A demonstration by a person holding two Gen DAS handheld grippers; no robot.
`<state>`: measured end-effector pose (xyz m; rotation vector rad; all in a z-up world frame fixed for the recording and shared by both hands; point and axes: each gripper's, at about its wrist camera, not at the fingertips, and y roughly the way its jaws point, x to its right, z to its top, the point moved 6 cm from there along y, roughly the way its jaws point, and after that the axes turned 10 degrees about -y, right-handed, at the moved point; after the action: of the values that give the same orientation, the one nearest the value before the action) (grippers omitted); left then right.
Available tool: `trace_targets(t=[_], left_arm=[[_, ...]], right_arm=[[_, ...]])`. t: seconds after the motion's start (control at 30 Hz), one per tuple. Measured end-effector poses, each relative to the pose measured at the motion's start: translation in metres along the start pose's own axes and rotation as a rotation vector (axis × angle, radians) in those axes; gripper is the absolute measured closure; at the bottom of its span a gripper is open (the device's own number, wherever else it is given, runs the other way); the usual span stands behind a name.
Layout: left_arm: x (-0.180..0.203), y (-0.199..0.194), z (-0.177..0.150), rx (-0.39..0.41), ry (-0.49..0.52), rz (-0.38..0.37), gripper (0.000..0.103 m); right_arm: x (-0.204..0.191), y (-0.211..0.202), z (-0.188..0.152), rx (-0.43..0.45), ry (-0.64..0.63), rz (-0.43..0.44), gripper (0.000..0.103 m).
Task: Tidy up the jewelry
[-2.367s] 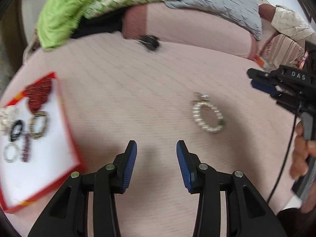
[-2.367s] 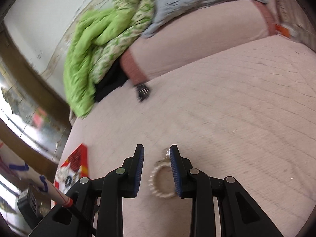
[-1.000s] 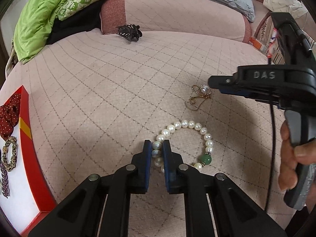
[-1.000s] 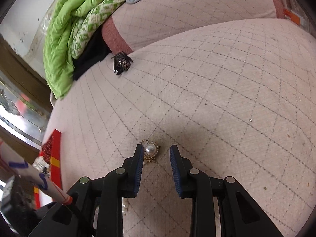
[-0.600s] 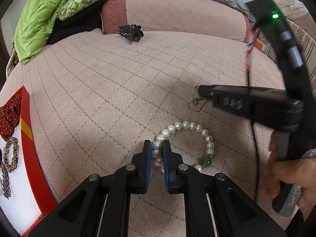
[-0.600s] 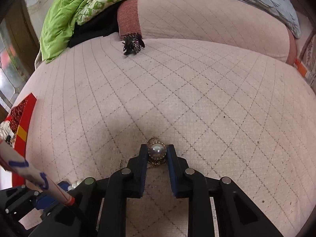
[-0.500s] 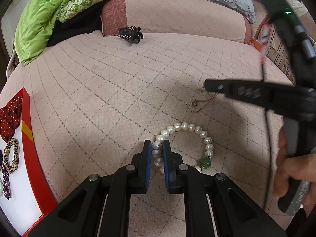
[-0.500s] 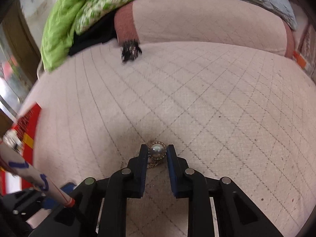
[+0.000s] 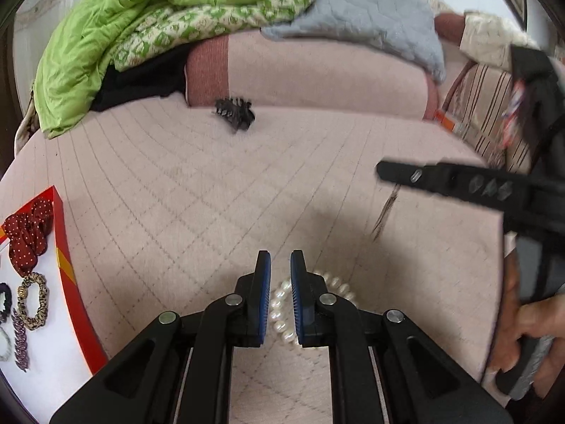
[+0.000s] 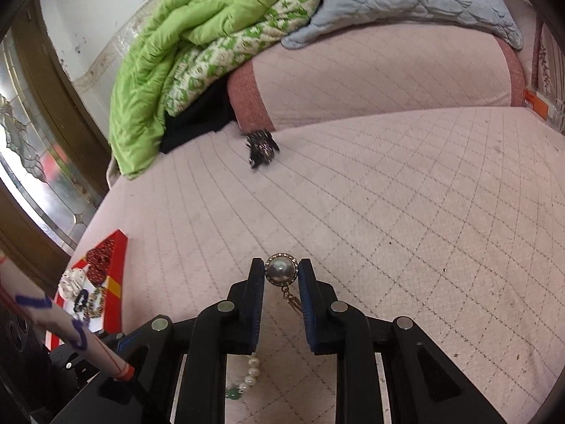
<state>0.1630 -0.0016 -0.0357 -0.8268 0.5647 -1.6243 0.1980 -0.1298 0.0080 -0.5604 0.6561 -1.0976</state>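
The right gripper point(image 10: 281, 275) is pinching a gold-rimmed pearl pendant point(image 10: 281, 270); the left gripper point(image 9: 280, 295) is clamping a white pearl bracelet point(image 9: 282, 305). The thin chain dangling at six o'clock risks snagging.

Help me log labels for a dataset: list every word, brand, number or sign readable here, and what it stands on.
No text can be read in either view.
Orange tag by the bed's far right edge: print too small.
White tube: blue scrawled marks, not legible.
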Motion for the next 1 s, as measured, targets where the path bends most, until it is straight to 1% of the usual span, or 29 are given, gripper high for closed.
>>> trace_targets(t=[0.07, 0.13, 0.17, 0.23, 0.3, 0.37, 0.47, 0.53, 0.57, 0.6, 0.63, 0.7, 0.8, 0.87, 1.0], left_arm=[[-0.004, 0.007, -0.005, -0.051, -0.024, -0.011, 0.092], [-0.003, 0.014, -0.012, -0.106, -0.003, -0.011, 0.075], [-0.003, 0.015, -0.015, -0.111, 0.01, 0.006, 0.063], [-0.001, 0.019, -0.019, -0.13, 0.033, 0.014, 0.063], [-0.002, 0.024, -0.023, -0.149, 0.04, 0.037, 0.063], [-0.003, 0.03, -0.028, -0.176, 0.046, 0.042, 0.063], [0.003, 0.034, -0.031, -0.161, 0.097, 0.085, 0.063], [0.005, 0.037, -0.033, -0.144, 0.094, 0.121, 0.064], [0.006, 0.037, -0.034, -0.142, 0.107, 0.131, 0.066], [0.009, 0.037, -0.034, -0.14, 0.123, 0.129, 0.071], [0.008, 0.037, -0.034, -0.142, 0.111, 0.119, 0.073], [0.005, 0.034, -0.031, -0.13, 0.078, 0.102, 0.094], [0.006, 0.03, -0.028, -0.112, 0.062, 0.09, 0.094], [0.007, 0.029, -0.025, -0.095, 0.061, 0.097, 0.094], [0.006, 0.012, -0.01, -0.022, 0.022, 0.068, 0.094]], right_arm=[[0.0, 0.0, -0.001, -0.001, 0.002, -0.002, 0.082], [0.002, 0.002, -0.002, -0.008, 0.017, 0.001, 0.082], [0.003, 0.003, -0.003, -0.012, 0.027, 0.01, 0.082], [0.003, 0.003, -0.004, -0.016, 0.032, 0.012, 0.082], [0.004, 0.003, -0.004, -0.014, 0.036, 0.013, 0.082], [0.003, 0.003, -0.004, -0.014, 0.036, 0.015, 0.082], [0.003, 0.003, -0.004, -0.017, 0.039, 0.022, 0.082], [0.002, 0.003, -0.005, -0.016, 0.04, 0.021, 0.082], [0.002, 0.004, -0.006, -0.016, 0.039, 0.02, 0.082], [0.002, 0.004, -0.006, -0.018, 0.038, 0.02, 0.082], [0.002, 0.004, -0.006, -0.018, 0.039, 0.019, 0.082], [0.003, 0.004, -0.007, -0.017, 0.04, 0.016, 0.082], [0.004, 0.004, -0.006, -0.014, 0.045, 0.013, 0.082], [0.004, 0.003, -0.005, -0.011, 0.046, 0.011, 0.082], [0.005, 0.002, -0.004, -0.002, 0.047, 0.01, 0.082]])
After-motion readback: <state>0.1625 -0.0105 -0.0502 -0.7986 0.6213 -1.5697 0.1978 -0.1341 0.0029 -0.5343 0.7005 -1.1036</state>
